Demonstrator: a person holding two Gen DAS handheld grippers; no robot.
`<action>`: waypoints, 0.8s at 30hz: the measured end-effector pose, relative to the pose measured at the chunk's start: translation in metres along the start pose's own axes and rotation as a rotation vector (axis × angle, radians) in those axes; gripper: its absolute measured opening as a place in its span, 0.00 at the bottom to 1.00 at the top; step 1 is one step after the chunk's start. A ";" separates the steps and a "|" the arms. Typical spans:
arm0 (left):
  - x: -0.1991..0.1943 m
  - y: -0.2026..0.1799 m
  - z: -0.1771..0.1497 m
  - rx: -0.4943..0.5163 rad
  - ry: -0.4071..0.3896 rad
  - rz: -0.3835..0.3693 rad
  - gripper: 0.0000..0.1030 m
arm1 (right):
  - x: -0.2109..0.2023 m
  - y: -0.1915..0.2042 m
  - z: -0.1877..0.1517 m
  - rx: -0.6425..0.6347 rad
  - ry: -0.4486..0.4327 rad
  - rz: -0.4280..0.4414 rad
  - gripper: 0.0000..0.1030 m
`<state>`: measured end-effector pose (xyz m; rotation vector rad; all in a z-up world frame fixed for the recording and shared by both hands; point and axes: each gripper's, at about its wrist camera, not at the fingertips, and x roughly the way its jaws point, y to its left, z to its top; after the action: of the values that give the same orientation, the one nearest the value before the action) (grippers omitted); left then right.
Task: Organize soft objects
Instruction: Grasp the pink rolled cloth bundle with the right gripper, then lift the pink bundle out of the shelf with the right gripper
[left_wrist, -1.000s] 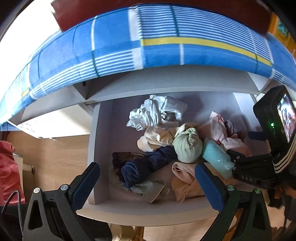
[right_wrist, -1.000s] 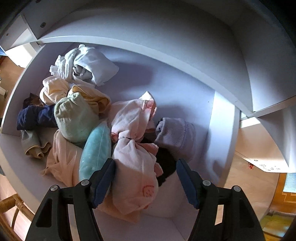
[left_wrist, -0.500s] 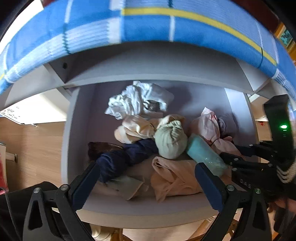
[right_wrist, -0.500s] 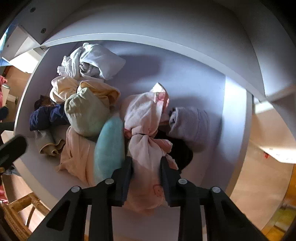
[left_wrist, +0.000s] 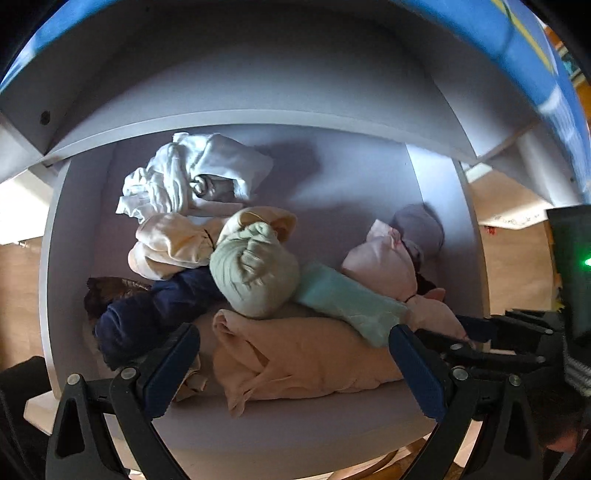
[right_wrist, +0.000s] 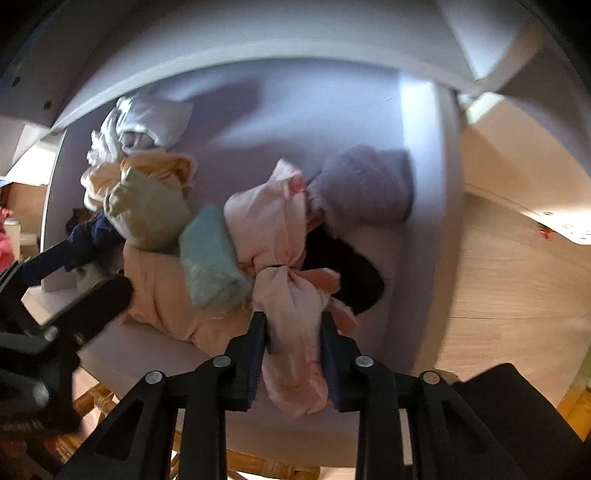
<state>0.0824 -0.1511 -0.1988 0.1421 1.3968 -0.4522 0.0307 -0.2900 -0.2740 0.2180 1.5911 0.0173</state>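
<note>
The right gripper (right_wrist: 293, 345) pointed down into the grey drawer (left_wrist: 332, 428). Its jaws were easing open, yet both pads pressed the pale pink garment (right_wrist: 291, 332) between them — the cloth was bunched at the near right of the drawer. The left gripper (left_wrist: 295, 365) hovered over the peach garment (left_wrist: 295, 354) with jaws wide apart, nothing between the pads. A mint roll (left_wrist: 343, 302) lay just left of the pink garment, touching it. A sage bundle (left_wrist: 255, 273) rested against the navy garment (left_wrist: 147, 314); a white bundle (left_wrist: 192, 173) sat at the rear left.
</note>
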 end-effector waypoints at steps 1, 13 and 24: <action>0.002 0.001 0.001 -0.003 0.004 0.007 0.97 | 0.003 0.000 0.001 -0.008 0.004 -0.006 0.33; 0.008 0.004 0.007 -0.067 0.014 -0.050 0.98 | -0.033 -0.016 -0.014 -0.005 -0.069 -0.076 0.24; 0.020 0.013 0.018 -0.079 -0.022 0.098 0.98 | -0.047 -0.029 -0.022 0.048 -0.101 -0.027 0.24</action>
<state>0.1061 -0.1498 -0.2172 0.1407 1.3774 -0.3161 0.0061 -0.3225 -0.2313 0.2319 1.4949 -0.0519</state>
